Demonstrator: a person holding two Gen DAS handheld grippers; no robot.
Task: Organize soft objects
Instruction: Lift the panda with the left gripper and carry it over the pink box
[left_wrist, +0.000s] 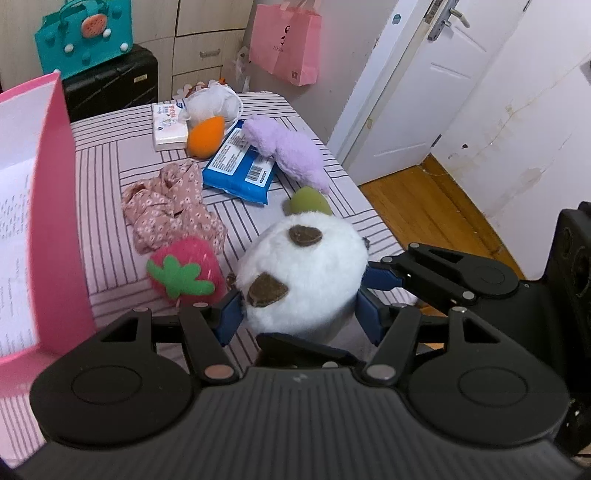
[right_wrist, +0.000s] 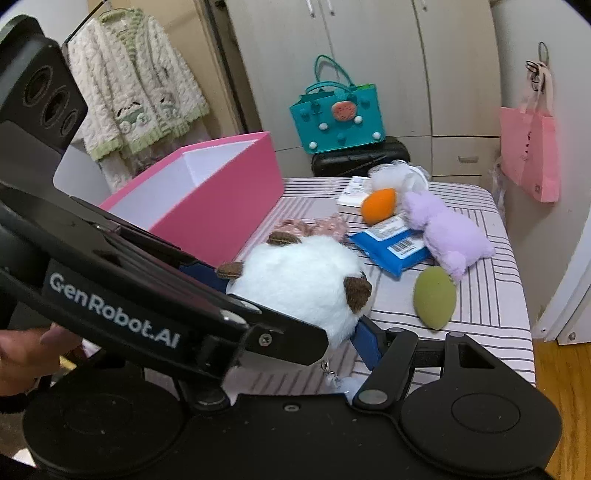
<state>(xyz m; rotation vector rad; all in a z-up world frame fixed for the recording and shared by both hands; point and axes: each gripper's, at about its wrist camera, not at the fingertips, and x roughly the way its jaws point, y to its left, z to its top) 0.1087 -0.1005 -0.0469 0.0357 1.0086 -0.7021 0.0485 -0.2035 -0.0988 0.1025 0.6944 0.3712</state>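
Note:
A round white plush with brown patches (left_wrist: 303, 269) sits at the near edge of the striped table (left_wrist: 110, 162). My left gripper (left_wrist: 299, 314) has its blue pads on both sides of the plush and is shut on it. My right gripper (right_wrist: 291, 314) is shut on the same plush (right_wrist: 303, 280) from the other side; its left finger is hidden behind the left gripper's body. A red strawberry plush (left_wrist: 184, 273), floral cloth (left_wrist: 170, 206), purple plush (left_wrist: 284, 147), green sponge (right_wrist: 434, 297) and orange sponge (left_wrist: 205, 136) lie around. A pink box (right_wrist: 221, 192) stands open at the left.
A blue wipes pack (left_wrist: 240, 166), a tissue pack (left_wrist: 168, 125) and a white mesh puff (left_wrist: 214, 101) lie at the table's far end. A teal bag (right_wrist: 336, 114) on a black case, a pink hanging bag (right_wrist: 530, 155), and a white door (left_wrist: 417, 85) surround the table.

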